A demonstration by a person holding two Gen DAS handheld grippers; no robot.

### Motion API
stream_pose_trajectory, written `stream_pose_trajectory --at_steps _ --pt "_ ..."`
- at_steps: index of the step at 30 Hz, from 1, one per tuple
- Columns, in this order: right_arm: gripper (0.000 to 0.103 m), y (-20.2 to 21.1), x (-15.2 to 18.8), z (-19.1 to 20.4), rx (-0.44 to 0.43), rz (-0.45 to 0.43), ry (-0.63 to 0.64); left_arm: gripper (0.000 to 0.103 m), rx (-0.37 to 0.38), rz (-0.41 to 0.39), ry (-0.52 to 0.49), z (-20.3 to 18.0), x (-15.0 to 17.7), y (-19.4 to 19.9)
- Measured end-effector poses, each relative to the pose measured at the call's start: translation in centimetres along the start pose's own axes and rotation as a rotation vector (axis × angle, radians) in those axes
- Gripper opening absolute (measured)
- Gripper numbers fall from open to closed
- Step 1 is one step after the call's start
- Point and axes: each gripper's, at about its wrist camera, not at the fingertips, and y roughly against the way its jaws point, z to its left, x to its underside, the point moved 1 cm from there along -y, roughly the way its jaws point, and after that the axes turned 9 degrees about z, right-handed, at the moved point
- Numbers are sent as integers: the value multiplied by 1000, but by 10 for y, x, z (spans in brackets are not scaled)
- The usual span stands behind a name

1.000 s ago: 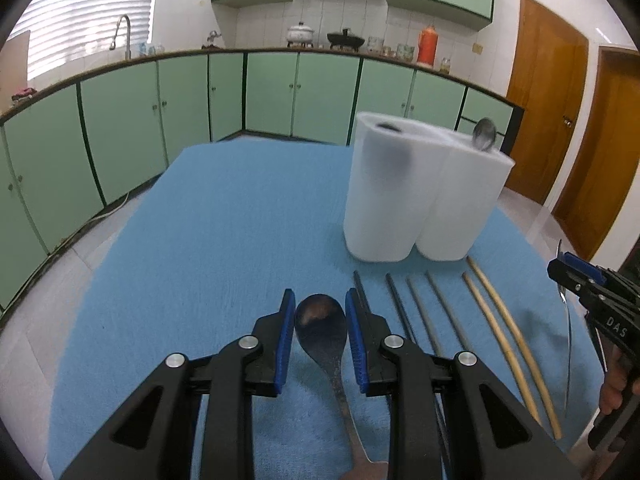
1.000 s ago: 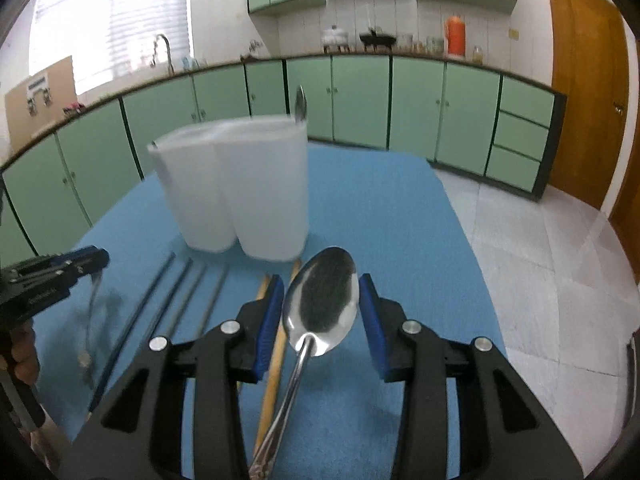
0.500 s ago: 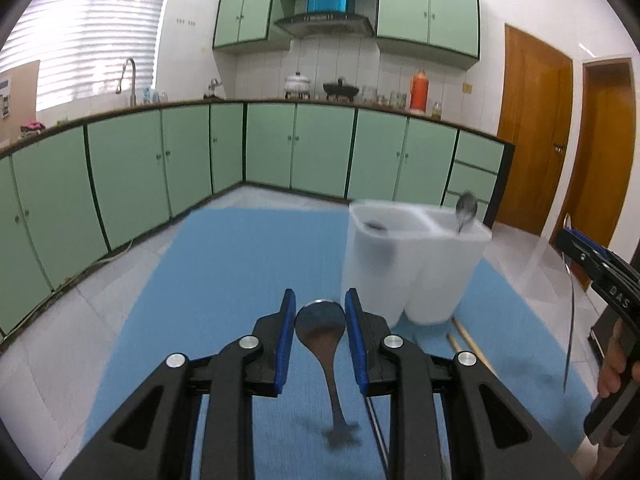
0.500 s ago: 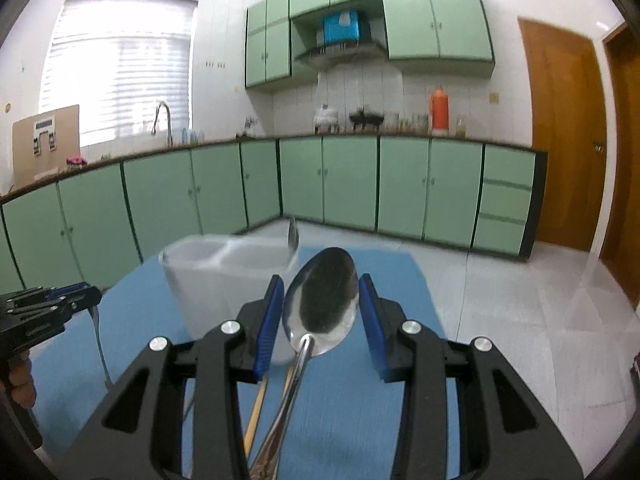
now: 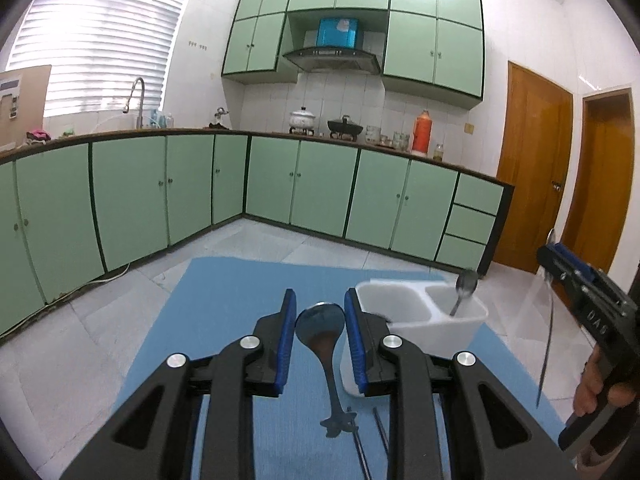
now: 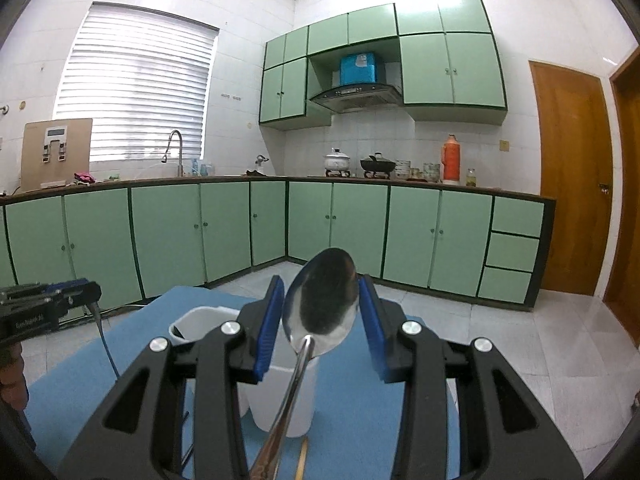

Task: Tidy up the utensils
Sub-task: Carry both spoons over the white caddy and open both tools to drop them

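**Both spoons lifted, holder below — drop-off pending**

Left hand-held gripper (image 5: 320,330): blue pads clamped on the bowl of a dark spoon (image 5: 322,330), handle hanging down over the blue mat (image 5: 224,300). Right hand-held gripper (image 6: 322,316): pads closed against the sides of a shiny spoon (image 6: 324,300), bowl facing the camera, handle running down and out of frame. Both spoons are clear of the table, well above the mat.

White two-compartment utensil holder (image 5: 436,320) stands on the mat, just beyond and below both grippers. One spoon in the holder (image 5: 464,286) already stands in the right-hand compartment as the left wrist view shows it, bowl up (the other compartment shows only a dark shape at its wall in the right wrist view; cannot tell what it is).

Still on the mat: dark chopsticks (image 5: 374,436), partly hidden behind the left gripper, and a tip of a bamboo chopstick (image 6: 303,460) below the holder.

Progress judgement: early to middle. One spoon stored, two in the air and not yet over a compartment, the chopsticks untouched. Remaining: lower both spoons handle-first into the spoon compartment, then collect the chopsticks.
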Motion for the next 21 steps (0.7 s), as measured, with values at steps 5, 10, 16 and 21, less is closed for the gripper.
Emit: stream_pose_trajectory --at_steps 5,10,16,21 --pt "37 -4 -18 -1 -3 -49 -9 24 11 -51 -10 -4 -23 9" --pt "37 -16 -38 -3 18 -101 -24 24 16 -101 -37 -15 -50 11" --pt "37 -42 -52 -4 82 -137 -32 24 48 -163 -56 -31 -86 11" --pt "37 -72 -52 -3 150 -147 -43 24 62 -170 -75 -46 -102 -8"
